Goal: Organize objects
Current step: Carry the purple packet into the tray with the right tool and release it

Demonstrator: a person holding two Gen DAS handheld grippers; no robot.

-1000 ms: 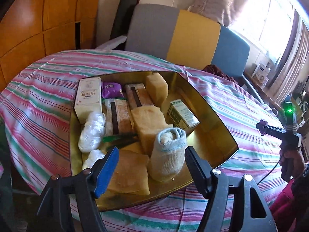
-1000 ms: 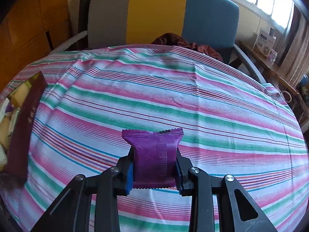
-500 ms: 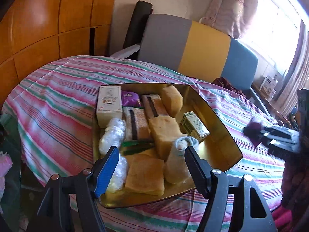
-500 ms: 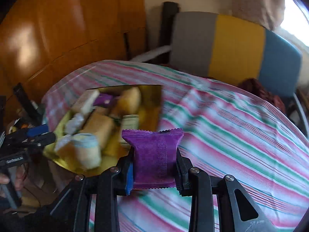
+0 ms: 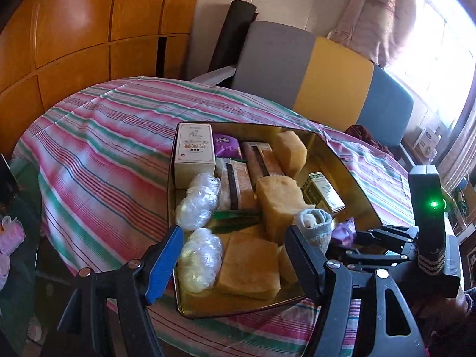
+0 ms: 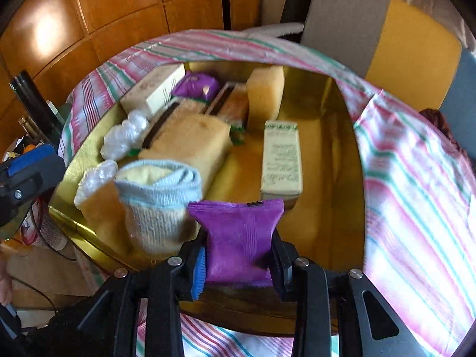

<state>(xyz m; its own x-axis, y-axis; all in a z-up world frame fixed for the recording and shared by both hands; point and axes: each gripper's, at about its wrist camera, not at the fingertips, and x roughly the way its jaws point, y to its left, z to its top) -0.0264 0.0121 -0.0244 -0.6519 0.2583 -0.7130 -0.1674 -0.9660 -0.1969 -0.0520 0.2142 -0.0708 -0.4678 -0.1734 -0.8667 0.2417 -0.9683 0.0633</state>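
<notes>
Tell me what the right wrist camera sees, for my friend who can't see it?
The right tool, its jaws opening, has a purple packet between them over a gold tray. The tray holds sponges, boxes and a rolled sock, on a striped tablecloth.

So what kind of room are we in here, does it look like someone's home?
Probably a home living or dining room. A round table under a pink-and-green striped cloth holds a gold tray of household bits, a grey, yellow and blue upholstered seat stands behind it, and orange wooden cabinet panels line the wall.
</notes>
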